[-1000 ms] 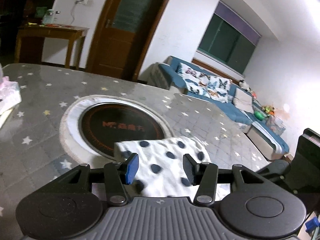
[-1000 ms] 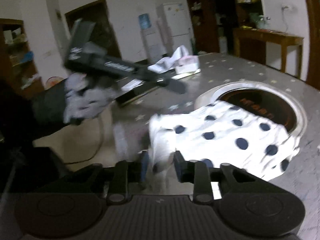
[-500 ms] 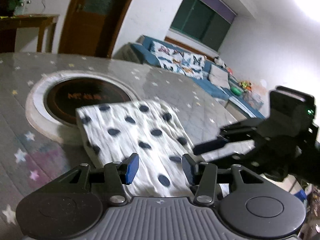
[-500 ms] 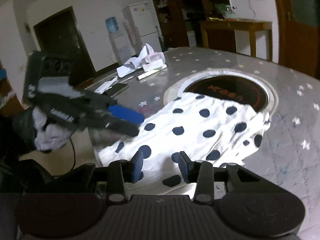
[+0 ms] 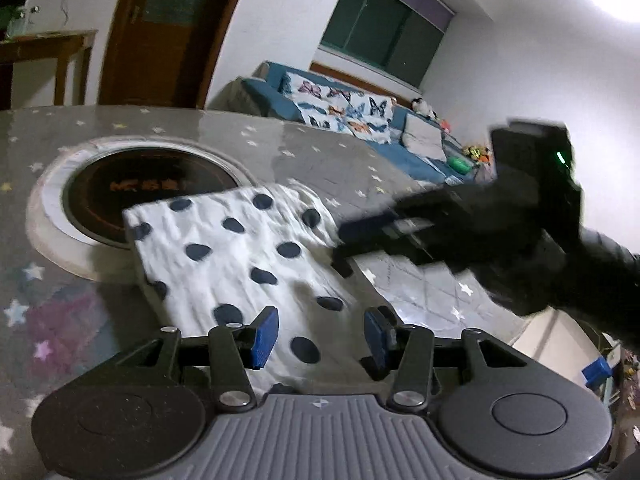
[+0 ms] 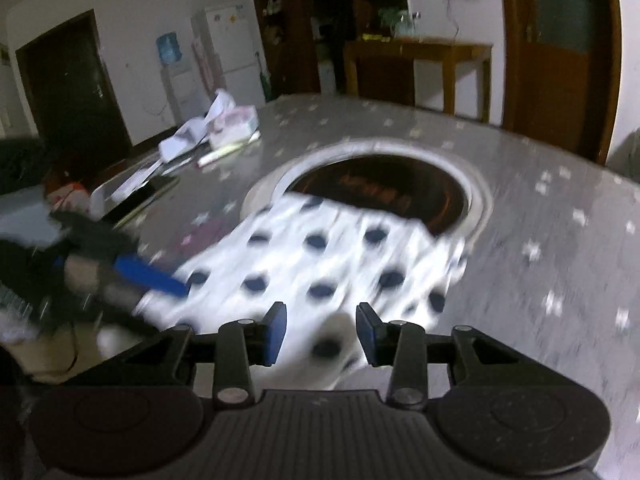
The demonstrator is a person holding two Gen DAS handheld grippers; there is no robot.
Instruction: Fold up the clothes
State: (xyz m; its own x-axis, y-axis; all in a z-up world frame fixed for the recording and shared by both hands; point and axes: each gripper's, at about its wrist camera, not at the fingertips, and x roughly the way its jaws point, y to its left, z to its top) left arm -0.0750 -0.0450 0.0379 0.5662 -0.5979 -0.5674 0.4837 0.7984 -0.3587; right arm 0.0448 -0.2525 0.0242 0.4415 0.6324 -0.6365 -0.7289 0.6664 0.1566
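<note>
left gripper (image 5: pixel 320 334): jaws stood apart over the near edge of the cloth, pads clear of the fabric, nothing pinched.
right gripper (image 6: pixel 321 330): also parted, cloth edge bunched up between the pads; frame blurred, looked like no pinch.
cloth (image 5: pixel 236 264): white with dark dots, lay flat-ish on the table (image 5: pixel 80 312), far corner overlapping the round hob (image 5: pixel 140 188), near edge hanging off the table edge.
handling: judged light, soft, limp, crinkled weave; no stiffness, would sag and slide on the glossy top.
grip point: probably the two near corners, pinched at the hem, one per gripper.
risk: picked-up single layer instead of both.
</note>
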